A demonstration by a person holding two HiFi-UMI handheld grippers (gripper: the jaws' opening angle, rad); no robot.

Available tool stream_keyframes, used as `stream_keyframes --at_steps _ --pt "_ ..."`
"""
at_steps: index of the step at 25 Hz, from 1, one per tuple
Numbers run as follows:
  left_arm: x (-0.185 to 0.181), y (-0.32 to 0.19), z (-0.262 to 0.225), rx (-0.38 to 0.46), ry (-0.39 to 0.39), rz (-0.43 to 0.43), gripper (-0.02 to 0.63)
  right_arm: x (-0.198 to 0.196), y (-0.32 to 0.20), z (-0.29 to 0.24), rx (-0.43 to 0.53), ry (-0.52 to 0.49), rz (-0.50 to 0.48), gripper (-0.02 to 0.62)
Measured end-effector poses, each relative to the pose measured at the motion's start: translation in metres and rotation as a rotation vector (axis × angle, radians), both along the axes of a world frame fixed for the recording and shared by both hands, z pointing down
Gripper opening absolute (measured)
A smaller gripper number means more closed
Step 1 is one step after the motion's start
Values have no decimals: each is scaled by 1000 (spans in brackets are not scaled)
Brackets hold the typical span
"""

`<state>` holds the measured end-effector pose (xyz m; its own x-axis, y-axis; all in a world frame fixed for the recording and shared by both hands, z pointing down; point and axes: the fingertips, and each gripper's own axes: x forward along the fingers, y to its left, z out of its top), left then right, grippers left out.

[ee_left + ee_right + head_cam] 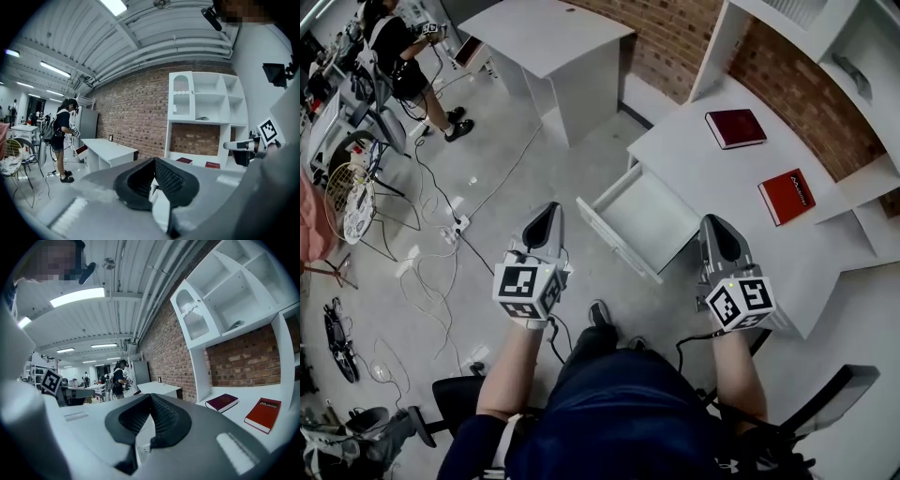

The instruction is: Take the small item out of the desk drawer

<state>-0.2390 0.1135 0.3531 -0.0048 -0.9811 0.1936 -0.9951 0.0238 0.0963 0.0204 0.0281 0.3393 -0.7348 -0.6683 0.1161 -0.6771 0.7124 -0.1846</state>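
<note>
Now the left gripper and right gripper flank the open drawer.
Both grippers' jaws are pressed together on nothing, one at the drawer's left and one at its right. The drawer stands pulled out of the desk. I cannot make out the small item inside it.

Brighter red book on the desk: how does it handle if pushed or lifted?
The brighter red book lies flat on the smooth white desk, so it would probably slide, not tip. Looks like a thin hardcover: likely stiff and light.
</note>
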Motion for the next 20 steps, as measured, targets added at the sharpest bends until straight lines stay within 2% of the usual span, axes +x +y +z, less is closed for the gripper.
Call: stream_keyframes --at_steps 12,20 --pt "-42 -46 43 -52 25 95 3 -34 -24 11 -26 44 70 3" --pt "-27 -84 74 -117 19 155 3 -28 -47 37 -80 47 87 3"
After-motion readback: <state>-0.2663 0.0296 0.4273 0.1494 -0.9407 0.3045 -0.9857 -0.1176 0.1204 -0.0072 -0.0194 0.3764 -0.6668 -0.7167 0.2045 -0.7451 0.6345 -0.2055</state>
